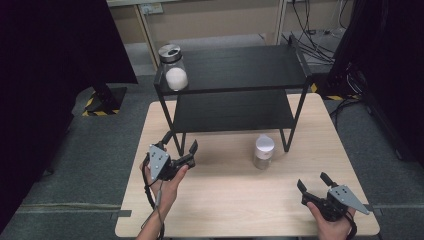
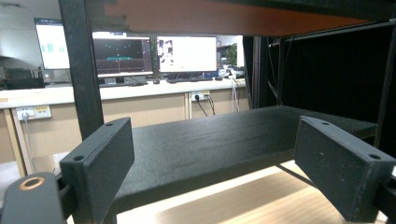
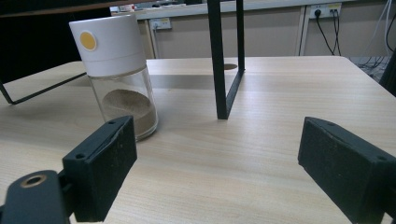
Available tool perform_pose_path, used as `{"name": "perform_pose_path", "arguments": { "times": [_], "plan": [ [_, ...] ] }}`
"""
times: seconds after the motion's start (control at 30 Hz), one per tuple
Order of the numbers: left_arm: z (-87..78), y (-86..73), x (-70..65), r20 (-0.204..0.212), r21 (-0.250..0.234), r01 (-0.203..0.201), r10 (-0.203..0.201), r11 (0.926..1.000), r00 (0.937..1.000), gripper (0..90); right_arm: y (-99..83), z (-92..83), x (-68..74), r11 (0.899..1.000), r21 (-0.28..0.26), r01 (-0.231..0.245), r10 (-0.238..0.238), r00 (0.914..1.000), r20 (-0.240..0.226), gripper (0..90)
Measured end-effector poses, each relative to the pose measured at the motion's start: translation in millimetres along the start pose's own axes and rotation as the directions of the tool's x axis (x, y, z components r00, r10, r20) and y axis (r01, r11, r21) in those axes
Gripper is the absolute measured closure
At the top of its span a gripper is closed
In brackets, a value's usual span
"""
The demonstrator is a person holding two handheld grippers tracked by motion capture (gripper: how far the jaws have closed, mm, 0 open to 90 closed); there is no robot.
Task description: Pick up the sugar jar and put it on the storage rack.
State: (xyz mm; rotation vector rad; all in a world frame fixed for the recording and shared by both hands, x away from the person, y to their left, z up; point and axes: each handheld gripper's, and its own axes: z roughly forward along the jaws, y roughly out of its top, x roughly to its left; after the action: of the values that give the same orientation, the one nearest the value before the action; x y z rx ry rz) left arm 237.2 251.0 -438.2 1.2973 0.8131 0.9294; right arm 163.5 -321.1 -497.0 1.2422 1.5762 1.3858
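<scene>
The left gripper (image 1: pixel 181 148) has its jaws spread apart with nothing between them, low over the wooden table (image 1: pixel 225 200) and right at the front left leg of the black shelf rack (image 1: pixel 235 107). In the left gripper view that leg (image 2: pixel 81 70) rises just beyond the left jaw and cuts off part of the room behind, the lower shelf (image 2: pixel 210 140) runs level straight ahead between the jaws, and the underside of the upper shelf closes the view from above, so the room ahead of this gripper is a low slot between board and table. The right gripper (image 1: pixel 312 182) also stands spread apart and empty, near the table's front right corner, with the front edge close behind the hand and the right edge just to its outer side. Ahead of it and to its left stands the white-lidded jar (image 3: pixel 116 74), upright on the table, well apart from the jaws, holding brownish powder; its left jaw hides a little of the jar's base. Beyond the jar, to the right, the rack's front right leg (image 3: pixel 224 60) stands on the table, and bare tabletop lies open between the jaws and both. A second jar with a metal lid (image 1: pixel 173 67) sits on the far left corner of the top shelf, well beyond the left gripper; its contents look white, though what they are is hard to tell.
</scene>
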Motion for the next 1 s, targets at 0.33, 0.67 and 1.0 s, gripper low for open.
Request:
{"name": "perform_pose_path", "arguments": {
  "times": [0.33,0.67,1.0],
  "plan": [
    [-4.0,-10.4,0.6,-0.004,0.027,0.009,-0.009,0.9996,1.0,11.7,0.3,0.1,0.0,1.0,0.002,0.001,-0.001,1.0,-0.001,11.9],
    [-7.7,-25.0,0.1,-0.007,0.076,0.017,-0.016,0.997,0.9998,11.6,0.7,0.3,-0.1,1.0,0.004,0.005,-0.005,1.0,-0.001,11.9],
    [-6.8,-38.5,0.2,0.001,0.134,0.032,-0.032,0.9905,0.9995,11.4,1.0,0.5,-0.6,1.0,0.006,0.007,-0.007,1.0,-0.004,11.9]
  ]
}}
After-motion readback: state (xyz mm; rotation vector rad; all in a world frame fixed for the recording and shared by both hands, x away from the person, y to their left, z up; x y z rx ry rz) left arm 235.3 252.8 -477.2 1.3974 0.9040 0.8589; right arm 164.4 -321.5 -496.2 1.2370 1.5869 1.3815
